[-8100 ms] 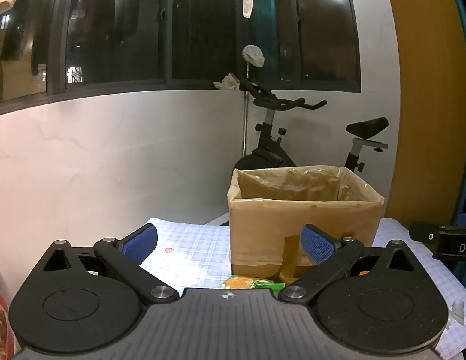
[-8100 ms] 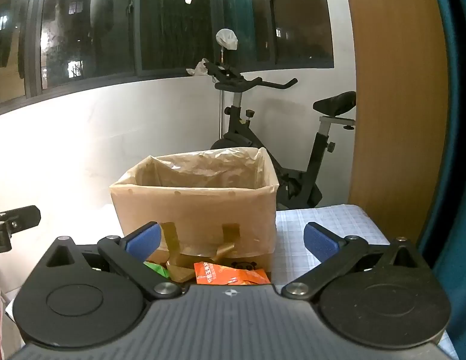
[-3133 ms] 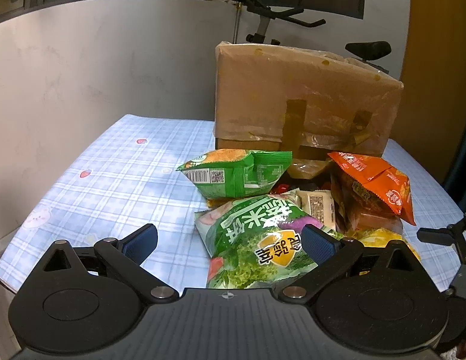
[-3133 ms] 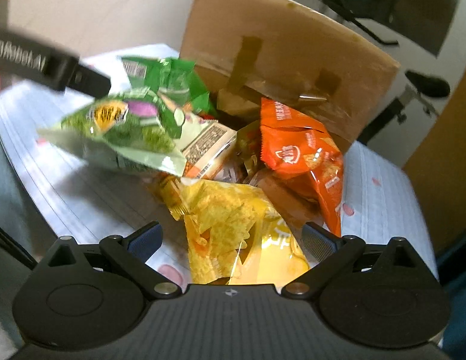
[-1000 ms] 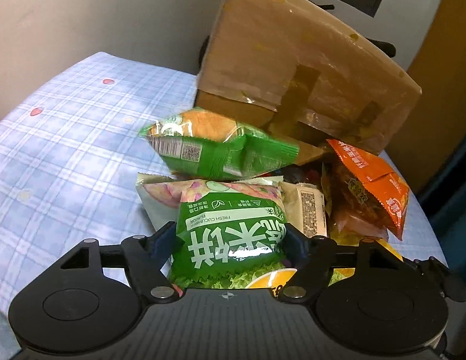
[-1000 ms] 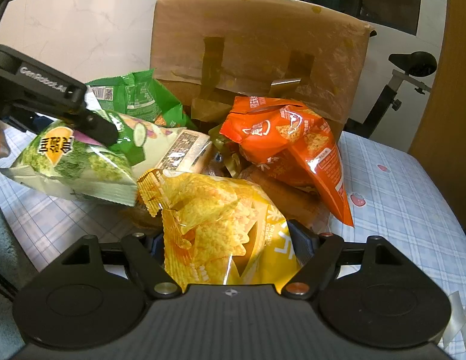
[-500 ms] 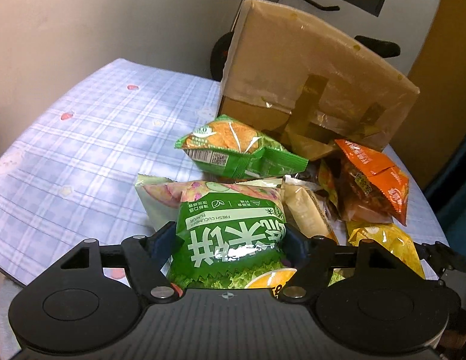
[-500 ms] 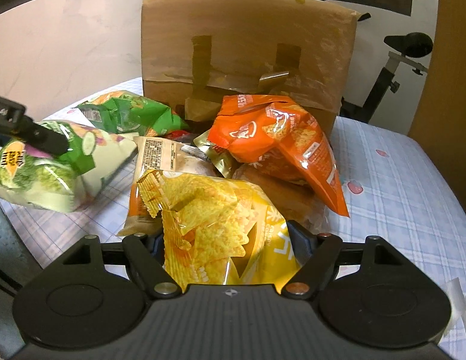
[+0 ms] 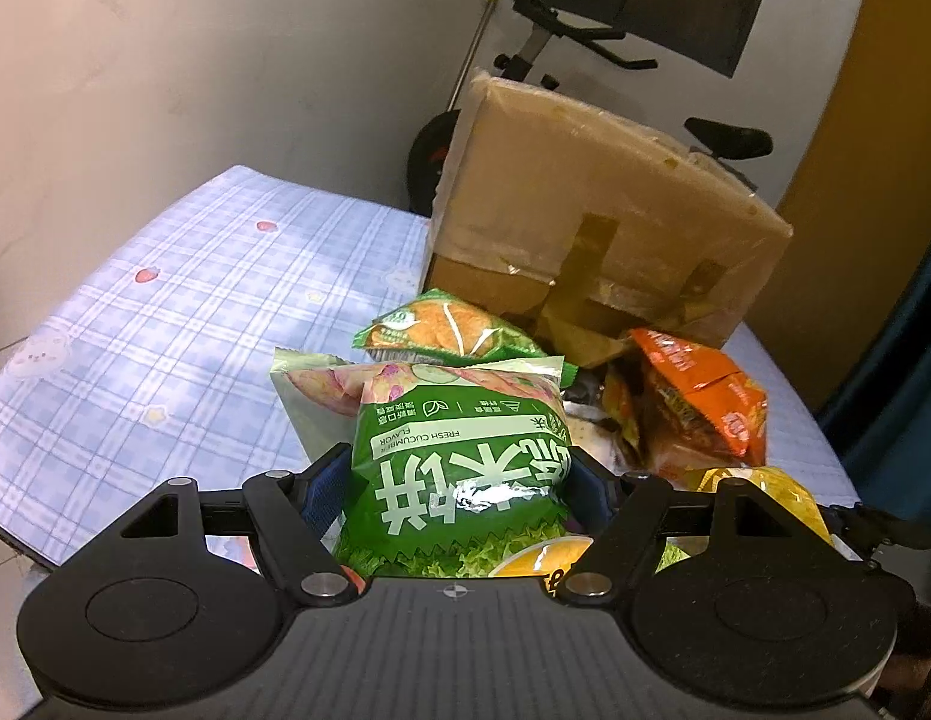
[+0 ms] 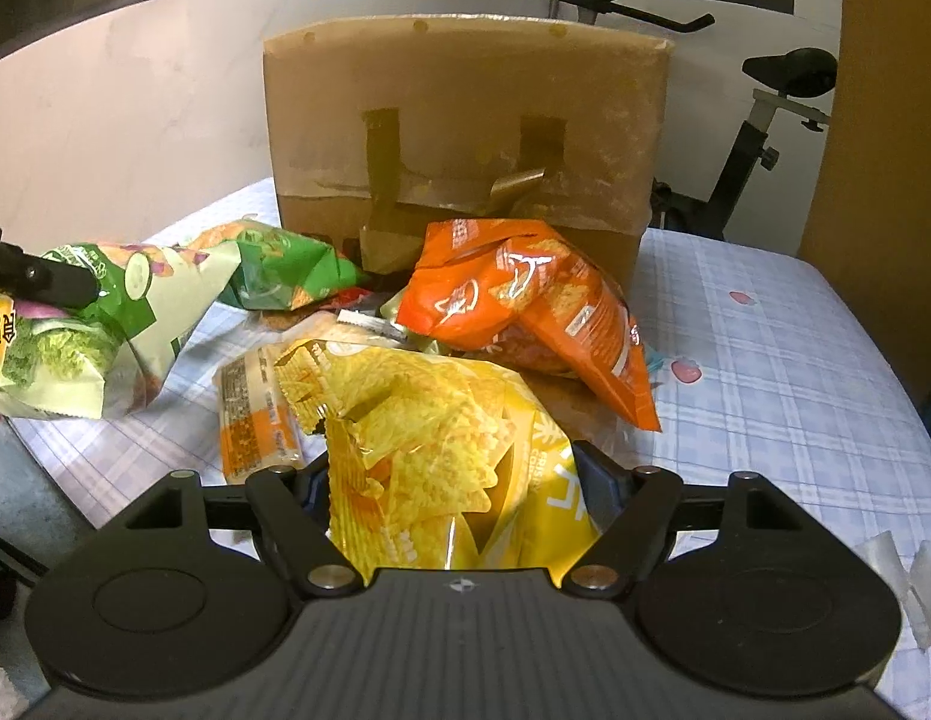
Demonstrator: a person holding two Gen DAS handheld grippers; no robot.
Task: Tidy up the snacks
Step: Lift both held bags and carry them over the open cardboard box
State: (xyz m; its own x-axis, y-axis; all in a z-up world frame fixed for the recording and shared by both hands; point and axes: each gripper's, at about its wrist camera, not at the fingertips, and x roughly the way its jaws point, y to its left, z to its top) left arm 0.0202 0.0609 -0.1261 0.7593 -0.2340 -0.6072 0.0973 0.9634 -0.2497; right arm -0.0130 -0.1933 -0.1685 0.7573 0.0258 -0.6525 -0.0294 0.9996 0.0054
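My left gripper [image 9: 459,480] is shut on a green cucumber-flavour snack bag [image 9: 465,456], held above the blue checked tablecloth [image 9: 165,324]. The same green bag [image 10: 75,330] shows at the left edge of the right wrist view. A yellow chip bag [image 10: 429,450] is pinched between the pads of my right gripper [image 10: 459,480]. Ahead lie a smaller green bag [image 9: 447,324], an orange bag [image 10: 525,306] and an orange-white packet [image 10: 255,414]. The taped cardboard box [image 10: 465,138] stands behind the pile.
An exercise bike [image 10: 765,120] stands past the table beside a yellow-brown panel [image 10: 885,120]. A white wall [image 9: 195,90] runs along the left. The tablecloth's near-left edge [image 9: 21,534] drops to the floor. White paper scraps [image 10: 903,570] lie at the right.
Both held bags have risen a little from the pile. In the left wrist view the box and the pile have drawn further off and more of the tablecloth shows.
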